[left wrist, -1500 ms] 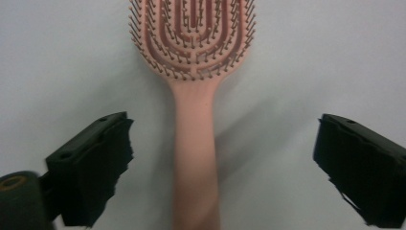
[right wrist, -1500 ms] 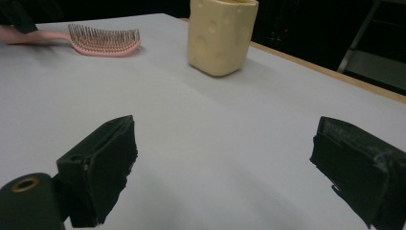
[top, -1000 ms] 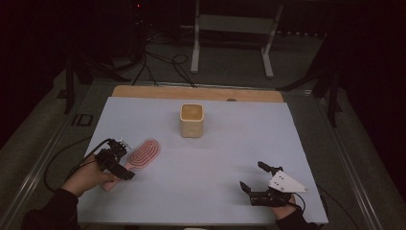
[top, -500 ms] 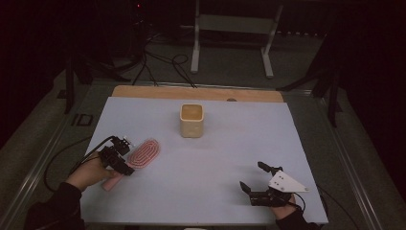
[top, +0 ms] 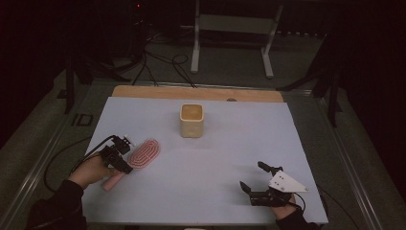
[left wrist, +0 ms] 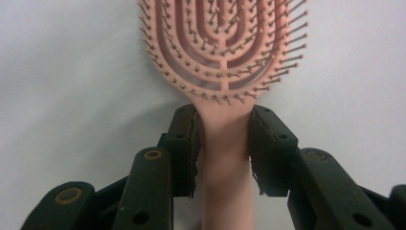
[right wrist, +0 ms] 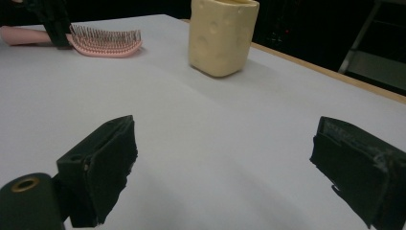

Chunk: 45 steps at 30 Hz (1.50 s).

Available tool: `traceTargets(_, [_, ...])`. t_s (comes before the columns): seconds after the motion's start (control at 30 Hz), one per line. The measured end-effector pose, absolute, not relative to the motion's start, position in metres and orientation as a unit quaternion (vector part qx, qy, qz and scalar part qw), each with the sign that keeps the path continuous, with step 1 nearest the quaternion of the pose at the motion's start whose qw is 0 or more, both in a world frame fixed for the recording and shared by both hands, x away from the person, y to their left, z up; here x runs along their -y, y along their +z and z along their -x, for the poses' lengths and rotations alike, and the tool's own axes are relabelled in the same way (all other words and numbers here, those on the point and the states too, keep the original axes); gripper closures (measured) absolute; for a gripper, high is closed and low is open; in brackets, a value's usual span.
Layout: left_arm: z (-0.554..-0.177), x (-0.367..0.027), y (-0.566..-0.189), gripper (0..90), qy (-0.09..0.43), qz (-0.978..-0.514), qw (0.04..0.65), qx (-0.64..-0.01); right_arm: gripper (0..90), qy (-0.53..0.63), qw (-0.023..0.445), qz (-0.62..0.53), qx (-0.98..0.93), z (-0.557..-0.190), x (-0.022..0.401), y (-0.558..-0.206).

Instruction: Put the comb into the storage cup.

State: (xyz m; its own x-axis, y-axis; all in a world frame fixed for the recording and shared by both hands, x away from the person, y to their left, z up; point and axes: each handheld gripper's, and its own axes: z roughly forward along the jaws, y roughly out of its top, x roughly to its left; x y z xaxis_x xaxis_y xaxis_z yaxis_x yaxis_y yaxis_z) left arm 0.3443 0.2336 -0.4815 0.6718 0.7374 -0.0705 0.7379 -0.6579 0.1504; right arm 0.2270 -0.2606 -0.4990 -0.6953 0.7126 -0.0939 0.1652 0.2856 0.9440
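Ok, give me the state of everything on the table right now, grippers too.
Hairbrush: flat on the table, bristles up, handle between the left gripper's jaws.
Cup: upright, open top, standing apart from the rest; I can't tell if anything is in it.
Left gripper: jaws have just been closing, now on both sides of the brush handle just below the head.
Right gripper: open, nothing between its jaws, low over bare table.
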Motion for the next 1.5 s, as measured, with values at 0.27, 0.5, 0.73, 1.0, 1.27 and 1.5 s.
traceTargets(0.27, [-0.347,-0.233,-0.484,66.5,-0.010,-0.909,0.082,-0.409,7.8,0.522,0.260,-0.289,-0.759,-0.227,0.260,-0.499])
traceTargets(0.5, [-0.347,-0.238,-0.486,69.0,-0.023,-0.901,0.095,-0.422,7.8,0.522,0.260,-0.288,-0.759,-0.227,0.260,-0.499])
traceTargets(0.73, [-0.343,-0.239,-0.486,70.0,-0.016,-0.899,0.115,-0.422,7.8,0.523,0.260,-0.290,-0.758,-0.227,0.260,-0.499])
traceTargets(1.0, [-0.343,-0.242,-0.472,70.2,-0.009,-0.885,0.175,-0.432,7.8,0.521,0.260,-0.292,-0.759,-0.227,0.261,-0.499])
traceTargets(1.27, [-0.338,-0.244,-0.453,70.2,0.019,-0.866,0.236,-0.440,7.8,0.522,0.261,-0.290,-0.758,-0.227,0.261,-0.499])
traceTargets(1.5, [-0.337,-0.238,-0.446,70.3,0.033,-0.860,0.265,-0.435,7.8,0.520,0.261,-0.293,-0.759,-0.227,0.261,-0.499])
